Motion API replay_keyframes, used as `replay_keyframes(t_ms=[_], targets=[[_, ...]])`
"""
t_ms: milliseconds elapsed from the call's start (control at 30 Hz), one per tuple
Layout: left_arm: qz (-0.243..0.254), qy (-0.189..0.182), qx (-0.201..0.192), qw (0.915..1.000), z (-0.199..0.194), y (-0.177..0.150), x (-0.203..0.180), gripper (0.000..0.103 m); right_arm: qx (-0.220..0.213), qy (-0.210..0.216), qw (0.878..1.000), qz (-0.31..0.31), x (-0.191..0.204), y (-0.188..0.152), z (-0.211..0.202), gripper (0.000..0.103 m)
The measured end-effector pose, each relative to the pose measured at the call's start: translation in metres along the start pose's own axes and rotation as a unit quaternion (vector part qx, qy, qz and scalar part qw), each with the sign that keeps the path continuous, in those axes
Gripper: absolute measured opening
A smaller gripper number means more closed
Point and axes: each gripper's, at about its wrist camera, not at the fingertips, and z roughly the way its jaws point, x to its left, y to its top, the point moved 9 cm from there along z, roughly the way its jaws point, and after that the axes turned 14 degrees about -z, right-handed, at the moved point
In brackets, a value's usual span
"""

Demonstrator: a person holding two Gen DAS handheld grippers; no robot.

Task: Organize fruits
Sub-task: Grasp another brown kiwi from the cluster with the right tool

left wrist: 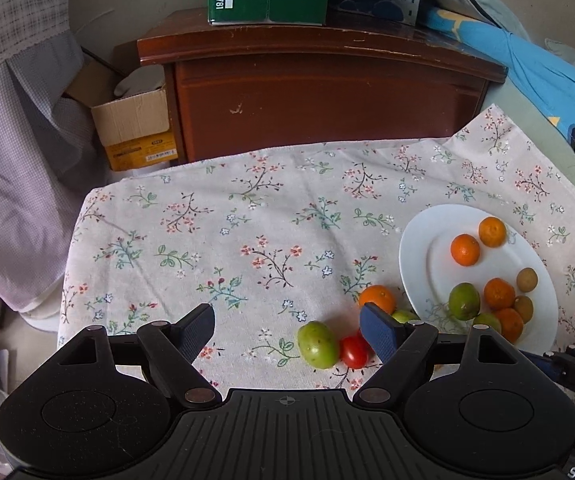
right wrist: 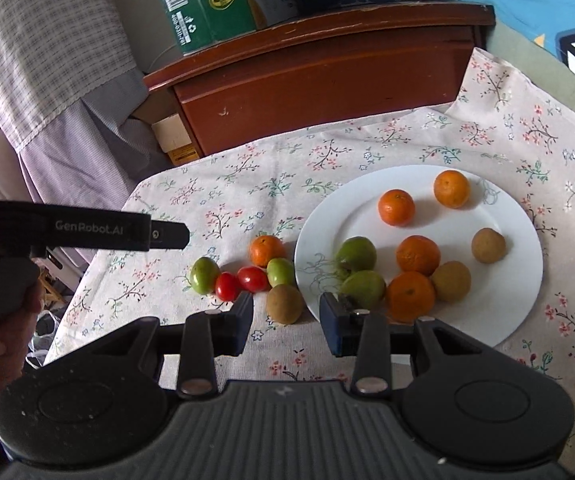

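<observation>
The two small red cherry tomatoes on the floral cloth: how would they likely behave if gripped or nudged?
The two small red cherry tomatoes look round and glossy, so they would probably roll when nudged and might slip between the fingers. Their thin-looking skin suggests a hard squeeze could burst them.

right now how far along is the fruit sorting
Done: eight fruits sit on the plate, among them four oranges, e.g.. In hand: nothing; the left tool and right tool are both open and empty. Left: six pieces on the cloth: an orange, two tomatoes, two green fruits and a brown one.
</observation>
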Motion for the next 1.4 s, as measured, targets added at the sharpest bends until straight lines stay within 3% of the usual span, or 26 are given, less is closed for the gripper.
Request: replay_keyframes(t_ms=[167, 333, 767, 933, 1200, 1400], targets=[[-0.018, 0.030, 0.018, 0.9992, 0.014, -0.003, 0.014, 0.082, 0.008, -0.004, 0.999, -0.034, 0.008, -0.001, 0.008, 0.038], [-0.058, 0.014, 0.028, 0.9978, 0.017, -0.001, 0.024, 0.082, 0.014, -0.013, 0.997, -0.075, 0.015, 0.001, 0.016, 0.038], [-0.041, 0.007, 0.032, 0.9986, 0.026, -0.010, 0.017, 0.081, 0.032, -0.034, 0.985, -0.168, 0.023, 0.002, 0.036, 0.028], [-0.036, 0.008, 0.030, 0.9989, 0.029, -0.014, 0.016, 0.078, 0.030, -0.025, 0.985, -0.167, 0.024, 0.002, 0.037, 0.023], [-0.056, 0.004, 0.033, 0.9979, 0.025, -0.015, 0.024, 0.076, 0.047, 0.056, 0.991, -0.114, 0.041, 0.001, 0.032, 0.022], [-0.043, -0.013, 0.035, 0.9984, 0.030, -0.020, 0.009, 0.076, 0.050, 0.059, 0.992, -0.095, 0.041, -0.001, 0.034, 0.025]])
